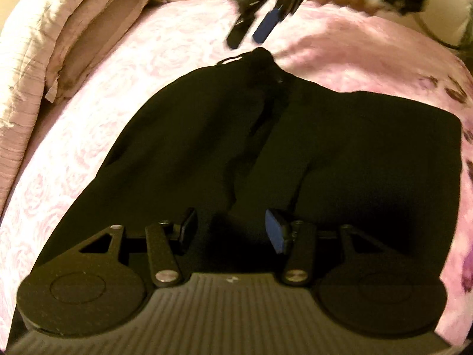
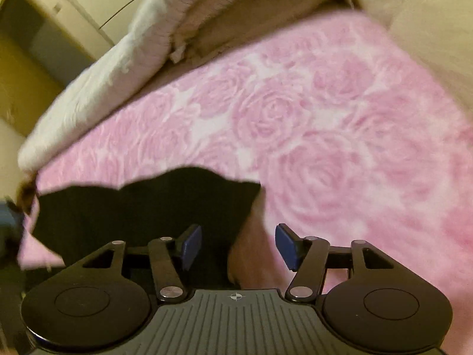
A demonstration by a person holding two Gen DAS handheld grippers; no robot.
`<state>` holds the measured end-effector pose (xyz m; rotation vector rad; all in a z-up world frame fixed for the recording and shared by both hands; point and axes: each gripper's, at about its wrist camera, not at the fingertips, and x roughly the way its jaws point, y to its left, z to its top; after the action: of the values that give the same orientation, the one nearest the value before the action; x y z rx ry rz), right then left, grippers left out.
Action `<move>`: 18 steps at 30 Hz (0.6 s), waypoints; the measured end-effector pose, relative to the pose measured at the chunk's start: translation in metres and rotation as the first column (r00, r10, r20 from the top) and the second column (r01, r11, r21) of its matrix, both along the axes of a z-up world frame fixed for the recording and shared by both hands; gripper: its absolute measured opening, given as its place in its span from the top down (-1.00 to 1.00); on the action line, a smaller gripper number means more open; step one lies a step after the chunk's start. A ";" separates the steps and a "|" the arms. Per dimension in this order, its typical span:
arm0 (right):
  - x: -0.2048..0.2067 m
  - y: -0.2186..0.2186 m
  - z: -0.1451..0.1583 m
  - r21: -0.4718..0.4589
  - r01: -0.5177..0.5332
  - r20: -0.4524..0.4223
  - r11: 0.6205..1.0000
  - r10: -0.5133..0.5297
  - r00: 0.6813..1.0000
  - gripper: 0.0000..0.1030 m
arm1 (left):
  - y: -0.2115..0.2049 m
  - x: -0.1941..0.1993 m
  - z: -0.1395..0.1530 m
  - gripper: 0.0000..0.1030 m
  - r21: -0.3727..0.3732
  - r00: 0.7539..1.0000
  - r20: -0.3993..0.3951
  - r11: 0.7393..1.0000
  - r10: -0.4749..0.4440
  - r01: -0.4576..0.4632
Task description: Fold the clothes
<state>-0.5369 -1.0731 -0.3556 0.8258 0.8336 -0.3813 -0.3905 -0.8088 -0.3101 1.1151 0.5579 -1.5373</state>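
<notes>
1 black garment is spread under 2 wide, empty tongs: left gripper, right gripper. No writing is seen.

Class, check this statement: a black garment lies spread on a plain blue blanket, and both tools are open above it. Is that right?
One detail is wrong: the blanket is pink with a rose pattern, not plain blue, as the right wrist view shows clearly. The black garment does lie spread on it, and the left tool and right tool are open.
</notes>
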 end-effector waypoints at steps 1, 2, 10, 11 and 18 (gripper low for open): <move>0.007 -0.011 -0.008 0.042 0.014 0.007 0.999 -0.014 1.000 -0.15 | -0.001 0.000 0.000 0.11 -0.008 1.000 0.008 1.000 0.001 -0.001; 0.013 -0.016 -0.012 0.055 0.013 0.010 0.998 -0.014 1.000 -0.15 | -0.001 0.000 -0.001 0.11 -0.016 1.000 0.016 1.000 0.002 -0.002; 0.058 -0.051 -0.034 0.124 0.006 0.041 0.992 -0.011 0.999 0.68 | -0.012 -0.009 -0.007 0.11 -0.030 1.000 0.029 1.000 0.010 -0.009; 0.057 -0.047 -0.023 0.056 -0.003 0.060 0.998 -0.001 0.998 0.70 | -0.012 -0.011 -0.007 0.11 -0.046 0.999 0.037 0.999 0.000 0.002; 0.049 -0.001 0.006 -0.136 -0.003 -0.011 0.991 0.002 1.000 0.51 | -0.016 -0.012 -0.020 0.11 -0.013 1.000 0.018 1.000 0.012 -0.012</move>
<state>-0.4880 -1.0744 -0.3497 0.6961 0.8096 -0.4363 -0.4024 -0.8252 -0.3303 1.1126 0.5404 -1.5175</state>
